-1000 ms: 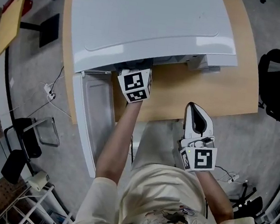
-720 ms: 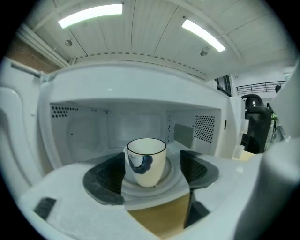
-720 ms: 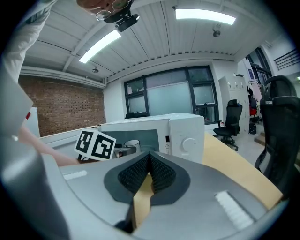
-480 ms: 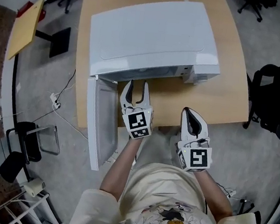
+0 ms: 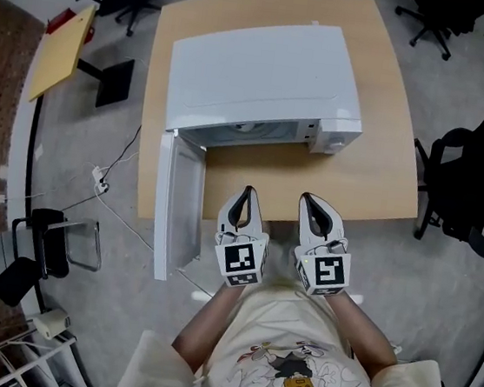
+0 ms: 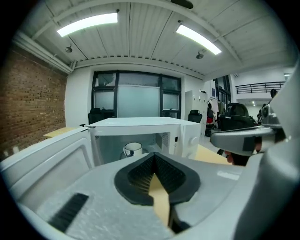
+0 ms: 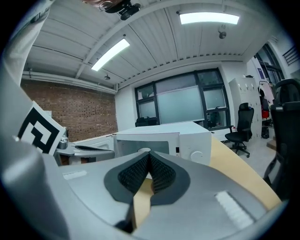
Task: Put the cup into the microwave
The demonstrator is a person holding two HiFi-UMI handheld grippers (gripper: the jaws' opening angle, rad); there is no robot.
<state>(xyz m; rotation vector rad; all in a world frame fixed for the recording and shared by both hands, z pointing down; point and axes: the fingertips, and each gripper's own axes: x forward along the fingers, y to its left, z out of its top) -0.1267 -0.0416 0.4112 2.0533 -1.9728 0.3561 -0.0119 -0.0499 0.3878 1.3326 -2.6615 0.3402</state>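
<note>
The white microwave (image 5: 262, 68) stands on the wooden table (image 5: 375, 178) with its door (image 5: 181, 203) swung open to the left. In the left gripper view a white cup (image 6: 132, 149) with a dark rim stands upright inside the cavity. My left gripper (image 5: 244, 194) is back at the table's front edge, well clear of the oven, shut and empty (image 6: 153, 161). My right gripper (image 5: 311, 200) hovers beside it, also shut with nothing in it (image 7: 149, 161). From the right gripper view only the cup's rim (image 7: 143, 151) shows above the jaws.
A black office chair (image 5: 461, 189) stands right of the table and another chair (image 5: 43, 243) sits left on the floor. A cable and plug (image 5: 99, 181) lie near the open door. A yellow board (image 5: 62, 52) lies at the far left.
My left gripper has drawn back out of the microwave toward the person and its jaws have gone from open to shut. The right gripper moved slightly toward the left one.
</note>
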